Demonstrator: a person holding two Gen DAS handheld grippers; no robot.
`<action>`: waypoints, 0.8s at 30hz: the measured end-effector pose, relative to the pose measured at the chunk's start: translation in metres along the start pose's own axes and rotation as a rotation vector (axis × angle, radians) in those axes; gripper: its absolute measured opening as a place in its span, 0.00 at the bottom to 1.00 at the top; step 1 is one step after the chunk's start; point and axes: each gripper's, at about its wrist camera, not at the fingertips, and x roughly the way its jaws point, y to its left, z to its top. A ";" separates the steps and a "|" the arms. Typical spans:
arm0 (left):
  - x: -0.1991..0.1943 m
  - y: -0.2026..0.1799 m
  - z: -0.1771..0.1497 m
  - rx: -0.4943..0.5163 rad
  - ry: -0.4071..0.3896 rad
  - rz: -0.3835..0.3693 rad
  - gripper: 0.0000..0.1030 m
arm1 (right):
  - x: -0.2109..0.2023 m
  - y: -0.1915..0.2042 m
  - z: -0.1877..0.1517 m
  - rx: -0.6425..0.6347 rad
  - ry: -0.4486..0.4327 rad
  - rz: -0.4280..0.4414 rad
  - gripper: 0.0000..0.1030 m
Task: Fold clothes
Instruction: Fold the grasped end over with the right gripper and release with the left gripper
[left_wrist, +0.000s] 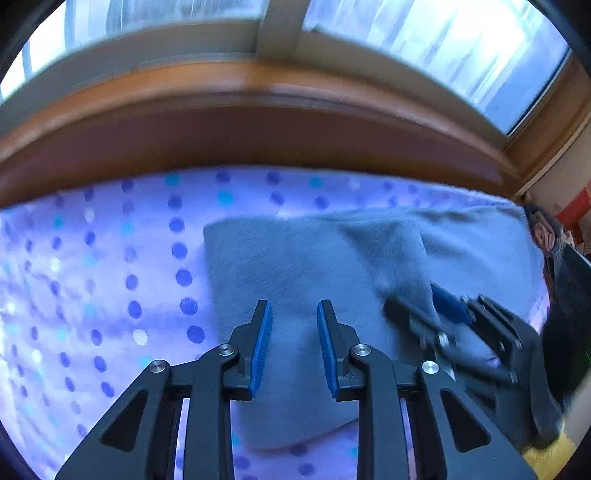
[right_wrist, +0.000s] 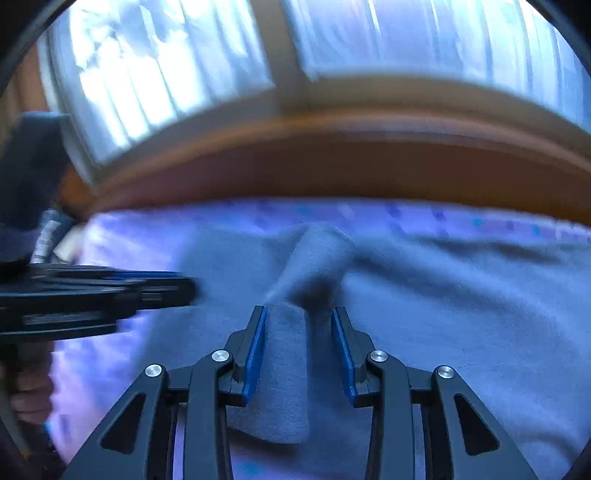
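A grey-blue fleece garment (left_wrist: 295, 266) lies spread on a lilac dotted bedspread (left_wrist: 110, 277). My left gripper (left_wrist: 294, 310) hovers open over its near left part, with nothing between the fingers. My right gripper (right_wrist: 299, 314) is open around a raised fold of the garment (right_wrist: 288, 350); the fold leans on the left pad and stands clear of the right one. In the left wrist view the right gripper (left_wrist: 424, 310) sits to the right with that ridge of cloth between its fingers. The right wrist view shows the left gripper (right_wrist: 166, 284) blurred and side-on at the left.
A brown wooden ledge (left_wrist: 258, 129) runs along the far edge of the bed, under a bright window (left_wrist: 461, 44). Dark items (left_wrist: 565, 295) crowd the right edge. A hand (right_wrist: 29, 398) holds the left gripper's handle.
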 end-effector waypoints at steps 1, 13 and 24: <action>0.006 0.004 -0.001 -0.006 0.005 -0.016 0.24 | 0.006 -0.008 -0.002 0.034 0.005 0.032 0.36; -0.006 0.016 -0.005 0.092 0.021 -0.048 0.25 | -0.052 0.030 -0.014 0.036 -0.123 -0.025 0.36; -0.006 0.039 0.002 0.078 0.033 -0.114 0.25 | -0.063 0.063 -0.030 -0.047 -0.095 -0.185 0.45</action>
